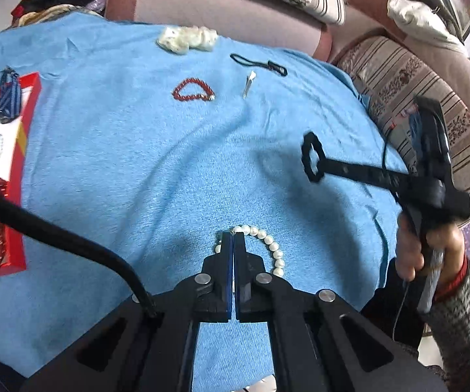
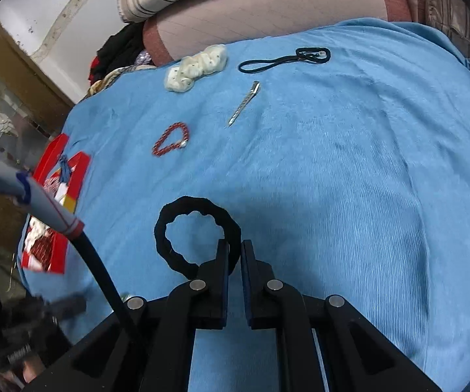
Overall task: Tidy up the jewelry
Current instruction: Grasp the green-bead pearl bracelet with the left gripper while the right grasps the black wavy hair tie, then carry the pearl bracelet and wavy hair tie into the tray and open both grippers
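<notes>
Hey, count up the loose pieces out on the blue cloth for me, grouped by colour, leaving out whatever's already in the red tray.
Black: 2, scrunchie held in the right tongs, corded loop
White: 2, pearl bracelet held in the left tongs, cream scrunchie
Red: 1, bead bracelet
Silver: 1, clip
Total: 6

Blue towel (image 1: 137, 163) over a pink sofa (image 1: 218, 9), striped cushions (image 1: 408, 88), dark clothes heap (image 2: 120, 52) behind.
</notes>
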`<act>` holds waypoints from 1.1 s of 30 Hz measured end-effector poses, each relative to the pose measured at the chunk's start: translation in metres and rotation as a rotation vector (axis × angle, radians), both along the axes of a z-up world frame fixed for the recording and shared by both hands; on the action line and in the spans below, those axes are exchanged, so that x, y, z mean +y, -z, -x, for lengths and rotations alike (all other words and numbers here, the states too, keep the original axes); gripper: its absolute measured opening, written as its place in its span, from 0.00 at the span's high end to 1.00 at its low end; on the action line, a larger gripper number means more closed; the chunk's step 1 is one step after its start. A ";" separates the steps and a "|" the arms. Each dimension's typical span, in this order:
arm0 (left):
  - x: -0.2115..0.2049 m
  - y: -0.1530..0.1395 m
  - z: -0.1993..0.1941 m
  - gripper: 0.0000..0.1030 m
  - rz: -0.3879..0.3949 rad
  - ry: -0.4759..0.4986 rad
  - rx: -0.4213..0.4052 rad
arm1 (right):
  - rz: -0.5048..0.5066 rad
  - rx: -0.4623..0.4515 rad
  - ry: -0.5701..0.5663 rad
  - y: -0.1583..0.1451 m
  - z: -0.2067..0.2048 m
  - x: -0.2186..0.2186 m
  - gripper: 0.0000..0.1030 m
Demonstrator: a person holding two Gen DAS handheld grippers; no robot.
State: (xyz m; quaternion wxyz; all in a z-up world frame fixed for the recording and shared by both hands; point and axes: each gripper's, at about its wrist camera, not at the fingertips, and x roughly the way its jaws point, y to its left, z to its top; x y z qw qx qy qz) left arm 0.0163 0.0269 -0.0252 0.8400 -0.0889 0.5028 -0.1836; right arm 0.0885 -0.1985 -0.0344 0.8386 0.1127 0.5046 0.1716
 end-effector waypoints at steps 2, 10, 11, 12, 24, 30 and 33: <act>0.002 -0.004 0.000 1.00 -0.018 -0.017 -0.003 | 0.016 -0.022 -0.020 -0.004 0.009 0.007 0.92; -0.005 0.030 -0.001 0.72 -0.006 0.005 0.084 | 0.098 0.008 -0.032 0.016 0.031 0.017 0.86; -0.007 0.035 -0.003 0.72 -0.006 0.007 0.095 | 0.107 0.010 -0.030 0.020 0.032 0.017 0.82; -0.009 0.038 -0.004 0.72 -0.002 0.010 0.102 | 0.108 0.009 -0.025 0.022 0.035 0.016 0.74; -0.035 0.048 -0.005 0.91 -0.028 0.020 0.099 | 0.168 -0.025 -0.024 0.038 0.021 0.029 0.73; -0.025 0.037 0.000 0.91 -0.017 -0.020 0.092 | 0.162 -0.051 -0.040 0.026 0.025 0.029 0.91; -0.016 0.026 0.004 0.91 0.001 -0.032 0.071 | 0.168 -0.083 -0.045 0.014 0.032 0.030 0.91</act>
